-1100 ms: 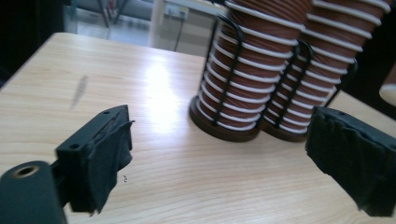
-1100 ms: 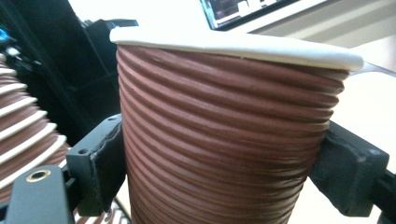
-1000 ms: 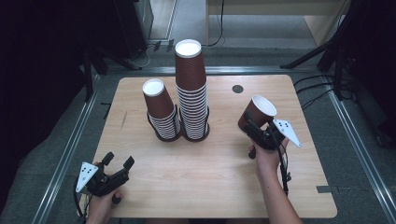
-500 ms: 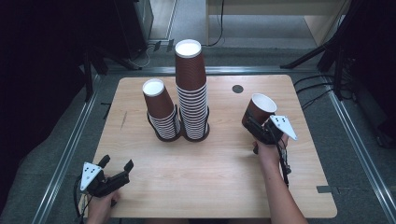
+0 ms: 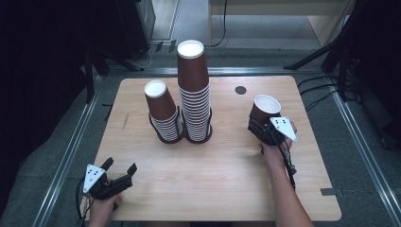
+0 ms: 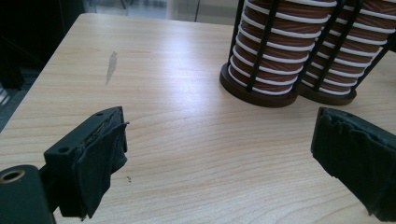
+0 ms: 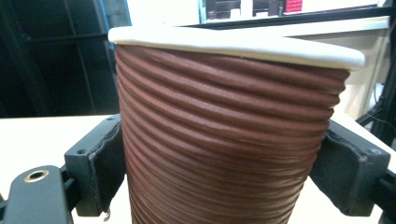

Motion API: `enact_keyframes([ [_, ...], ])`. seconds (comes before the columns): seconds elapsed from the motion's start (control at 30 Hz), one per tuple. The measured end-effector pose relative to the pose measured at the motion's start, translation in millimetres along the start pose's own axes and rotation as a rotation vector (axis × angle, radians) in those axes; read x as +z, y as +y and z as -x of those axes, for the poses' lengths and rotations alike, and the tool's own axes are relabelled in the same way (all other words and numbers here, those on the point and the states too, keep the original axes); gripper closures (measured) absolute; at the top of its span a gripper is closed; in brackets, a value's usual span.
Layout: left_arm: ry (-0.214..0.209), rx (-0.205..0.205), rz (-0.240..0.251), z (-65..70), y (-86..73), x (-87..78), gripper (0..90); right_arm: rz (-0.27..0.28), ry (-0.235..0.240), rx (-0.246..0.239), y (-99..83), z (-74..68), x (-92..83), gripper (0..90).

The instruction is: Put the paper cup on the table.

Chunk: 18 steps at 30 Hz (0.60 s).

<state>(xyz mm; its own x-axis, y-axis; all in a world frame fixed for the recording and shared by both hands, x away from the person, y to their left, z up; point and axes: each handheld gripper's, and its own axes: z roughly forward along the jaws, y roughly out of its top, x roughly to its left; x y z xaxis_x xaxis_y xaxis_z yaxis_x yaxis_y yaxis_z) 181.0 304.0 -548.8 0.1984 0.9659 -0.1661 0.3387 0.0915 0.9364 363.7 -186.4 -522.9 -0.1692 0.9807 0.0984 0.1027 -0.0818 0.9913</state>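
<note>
A brown ribbed paper cup [image 5: 265, 109] with a white rim stands nearly upright at the table's right side. My right gripper [image 5: 259, 126] is shut on its lower wall. In the right gripper view the cup [image 7: 224, 121] sits between both pads [image 7: 105, 163]. Two stacks of the same cups stand in black wire holders at mid-table, a short stack [image 5: 163, 113] and a tall stack [image 5: 194, 90]. My left gripper [image 5: 120, 165] hovers at the near left corner. Its jaws have just been opening and stand wide, with only bare wood between them. The left gripper view looks toward the short stack's base [image 6: 261, 70].
The wooden table [image 5: 222, 179] has a small black round disc [image 5: 240, 90] at the back right. Metal rails [image 5: 71, 146] run along the floor on both sides. Cables and dark stands lie behind and to the right.
My right hand has carried the cup slightly to the right and lower, and the cup stands more upright. The left gripper's jaws have spread wider while the hand stayed put.
</note>
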Motion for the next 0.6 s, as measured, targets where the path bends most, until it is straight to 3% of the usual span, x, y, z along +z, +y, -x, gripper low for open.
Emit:
enact_keyframes([
  [0.2,-0.006,-0.003,-0.004,-0.2,0.2,0.5,3.9,-0.014,-0.014,-0.036,-6.8,-2.2,5.5,13.1],
  [0.43,-0.015,-0.001,-0.001,-0.3,0.1,0.2,3.9,-0.074,-0.026,-0.088,-17.6,-7.2,11.3,12.7],
  [0.6,-0.016,-0.001,-0.003,-1.0,0.2,0.0,3.9,-0.106,-0.013,-0.085,-19.3,-8.6,13.1,12.5],
])
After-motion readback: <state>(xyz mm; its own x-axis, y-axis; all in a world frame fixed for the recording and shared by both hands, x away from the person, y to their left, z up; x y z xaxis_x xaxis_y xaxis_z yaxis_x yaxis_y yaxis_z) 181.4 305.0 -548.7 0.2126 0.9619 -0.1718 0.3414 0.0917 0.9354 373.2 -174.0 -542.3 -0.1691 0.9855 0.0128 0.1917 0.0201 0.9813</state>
